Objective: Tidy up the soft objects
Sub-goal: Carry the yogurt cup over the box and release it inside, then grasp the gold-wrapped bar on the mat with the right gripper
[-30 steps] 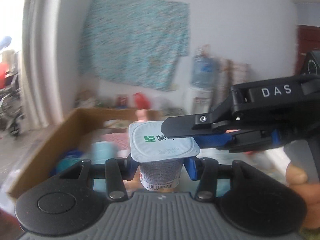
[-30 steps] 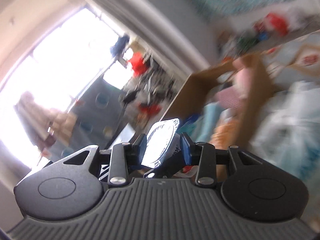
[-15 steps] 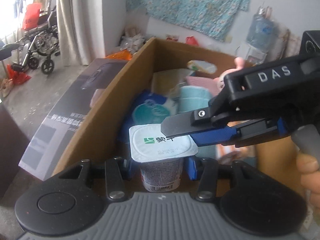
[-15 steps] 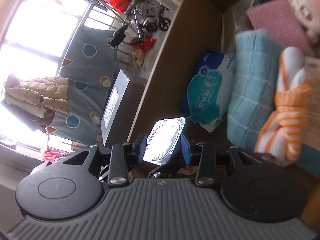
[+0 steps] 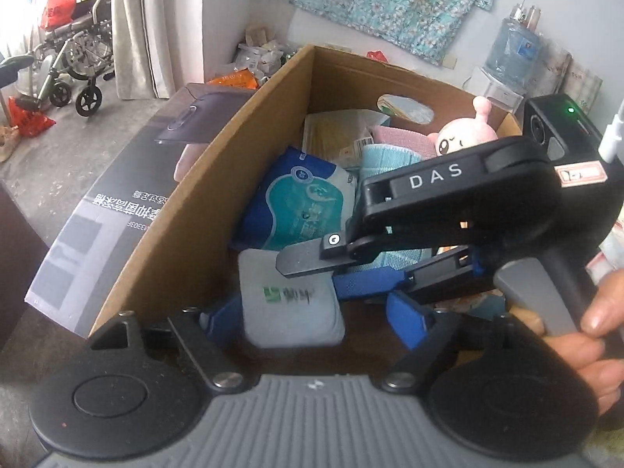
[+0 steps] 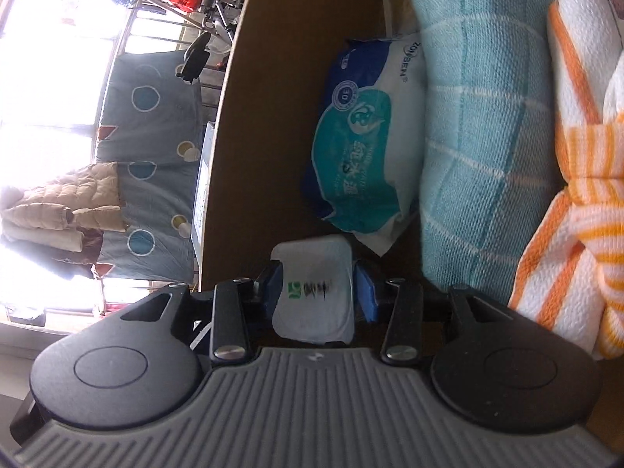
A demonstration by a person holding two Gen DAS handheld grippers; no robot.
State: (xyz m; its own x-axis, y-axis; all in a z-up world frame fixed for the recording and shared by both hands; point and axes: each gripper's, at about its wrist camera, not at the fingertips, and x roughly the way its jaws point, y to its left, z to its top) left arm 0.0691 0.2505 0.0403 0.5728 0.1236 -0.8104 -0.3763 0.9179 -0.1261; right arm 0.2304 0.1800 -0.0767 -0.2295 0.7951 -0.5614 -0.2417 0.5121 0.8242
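A white yogurt cup (image 5: 288, 304) with a green-printed foil lid sits low in the near corner of a cardboard box (image 5: 187, 214), its lid blurred in both views. In the left wrist view my left gripper (image 5: 316, 319) straddles it, jaws opening, with the pads standing off the cup's sides. My right gripper (image 5: 331, 273) reaches in from the right, held by a hand (image 5: 585, 339). In the right wrist view the yogurt cup (image 6: 316, 300) lies between the right gripper (image 6: 318, 286) pads, whose jaws are opening slightly; the smeared lid looks loose.
The box (image 6: 280, 78) also holds a blue wipes pack (image 6: 362, 148), a teal towel (image 6: 479, 117), an orange-striped towel (image 6: 577, 195) and a pink plush (image 5: 464, 136). A dark flat carton (image 5: 117, 202) leans along its left outer wall. A wheelchair (image 5: 74, 66) stands far left.
Both grippers came down over the box with the cup. The left jaws have spread off the cup, and the cup now sits lower and blurred between both pairs of fingers.
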